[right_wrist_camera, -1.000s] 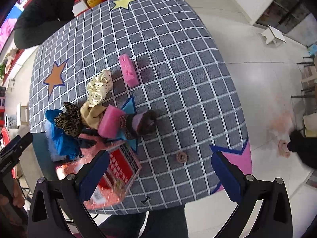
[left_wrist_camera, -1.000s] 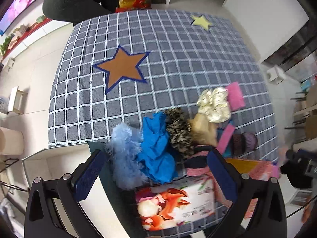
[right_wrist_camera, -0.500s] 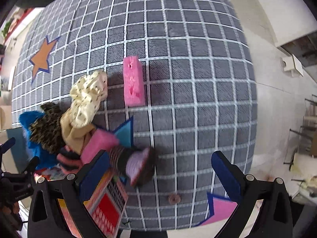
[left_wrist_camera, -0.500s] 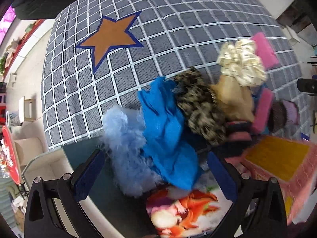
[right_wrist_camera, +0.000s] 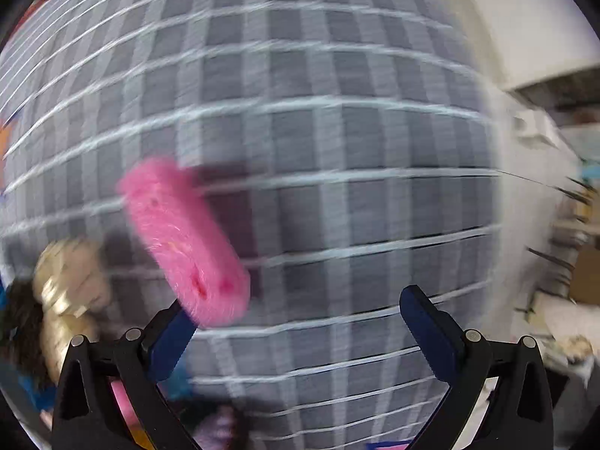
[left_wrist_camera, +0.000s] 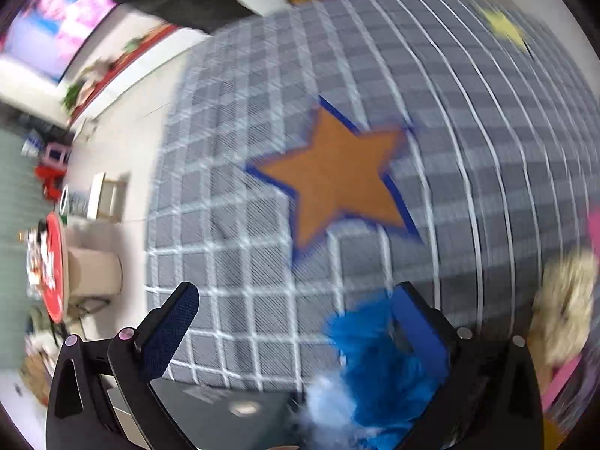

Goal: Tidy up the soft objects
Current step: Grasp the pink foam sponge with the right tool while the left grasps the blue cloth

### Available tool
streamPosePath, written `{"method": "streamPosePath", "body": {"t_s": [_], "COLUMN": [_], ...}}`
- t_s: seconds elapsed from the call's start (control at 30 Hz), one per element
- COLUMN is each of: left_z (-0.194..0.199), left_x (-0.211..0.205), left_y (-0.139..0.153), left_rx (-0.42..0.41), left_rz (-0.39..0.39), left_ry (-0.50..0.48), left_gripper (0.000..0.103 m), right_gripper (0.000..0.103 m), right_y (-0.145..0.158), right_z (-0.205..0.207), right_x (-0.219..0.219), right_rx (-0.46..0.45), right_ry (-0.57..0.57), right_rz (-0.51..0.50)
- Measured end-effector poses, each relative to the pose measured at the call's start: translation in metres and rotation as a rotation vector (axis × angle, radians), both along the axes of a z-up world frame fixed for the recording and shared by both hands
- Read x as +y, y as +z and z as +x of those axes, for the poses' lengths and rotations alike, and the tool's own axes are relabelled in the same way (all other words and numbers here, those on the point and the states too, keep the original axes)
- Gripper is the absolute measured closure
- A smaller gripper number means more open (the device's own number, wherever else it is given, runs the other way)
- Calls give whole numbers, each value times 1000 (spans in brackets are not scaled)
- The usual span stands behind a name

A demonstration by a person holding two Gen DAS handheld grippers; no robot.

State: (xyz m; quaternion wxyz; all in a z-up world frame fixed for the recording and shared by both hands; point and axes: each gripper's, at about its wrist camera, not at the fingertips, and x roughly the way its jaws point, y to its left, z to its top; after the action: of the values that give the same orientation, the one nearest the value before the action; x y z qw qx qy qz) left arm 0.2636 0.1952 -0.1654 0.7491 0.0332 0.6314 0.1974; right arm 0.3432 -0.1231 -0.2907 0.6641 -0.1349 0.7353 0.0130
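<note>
Both views are blurred by motion. My left gripper [left_wrist_camera: 296, 318] is open above the checked tablecloth [left_wrist_camera: 468, 150]; its right finger [left_wrist_camera: 420, 330] sits over the bright blue fluffy cloth [left_wrist_camera: 375, 367], with a pale blue fluffy piece [left_wrist_camera: 330, 408] just below. A cream scrunchie [left_wrist_camera: 562, 300] lies further right. My right gripper [right_wrist_camera: 296, 322] is open over the tablecloth [right_wrist_camera: 337, 142], and a pink fuzzy block [right_wrist_camera: 183, 236] lies just ahead of its left finger [right_wrist_camera: 168, 341]. A cream-gold scrunchie [right_wrist_camera: 63, 281] lies to the left of it.
An orange star [left_wrist_camera: 333, 183] with a blue edge is printed mid-cloth, a yellow star [left_wrist_camera: 502, 26] at the far right. A dark board [left_wrist_camera: 225, 416] sticks out under the left gripper. Stools and a cylinder seat [left_wrist_camera: 93, 270] stand on the floor at left.
Both grippers have dropped closer to the table. The left view swung left towards the orange star; the right view closed in on the pink block. Both stayed open.
</note>
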Motion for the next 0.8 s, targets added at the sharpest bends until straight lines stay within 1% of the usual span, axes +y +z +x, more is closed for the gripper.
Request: {"method": "streamPosePath", "body": {"t_s": [0.03,0.1,0.17,0.23,0.3,0.4,0.47,0.53,0.6,0.67,0.7,0.73,0.8], "left_z": [2,-1,-7,-17,-27,-29,-28,-31,-30,-29,-30,-29,-29], "left_x": [8,14,12,8,1,-12,-17,-16,-15,-14,-16,-17,-17], "left_y": [12,30,40,42,35,19,11,1,-3,-9,-12,-17,-27], "left_rx": [-17,-37,-22,7,42,88,115,130,144,155,163,168,176], "left_rz": [-22,-42,-62,-108,-161,-182,-204,-229,-264,-294,-303,-307,-303], "left_ry": [19,23,9,3,3,1,5,20,48,63,67,66,55], "left_gripper": [0,0,0,0,0,0,0,0,0,0,0,0,0], "right_gripper": [0,0,0,0,0,0,0,0,0,0,0,0,0], "right_y": [3,12,20,26,35,40,43,44,43,42,40,38,37], "right_z": [4,10,9,10,11,20,24,34,48,62,68,75,81], "right_x": [-8,-24,-34,-40,-40,-10,2,11,7,7,11,18,41], "right_rx": [-9,-7,-6,-17,-34,-52,-60,-54,-39,-37,-29,-30,-58], "right_ry": [-19,-62,-77,-76,-59,-3,11,-33,-127,-156,-128,-73,70], "right_rz": [-2,61,106,135,157,138,139,161,212,255,256,240,178]}}
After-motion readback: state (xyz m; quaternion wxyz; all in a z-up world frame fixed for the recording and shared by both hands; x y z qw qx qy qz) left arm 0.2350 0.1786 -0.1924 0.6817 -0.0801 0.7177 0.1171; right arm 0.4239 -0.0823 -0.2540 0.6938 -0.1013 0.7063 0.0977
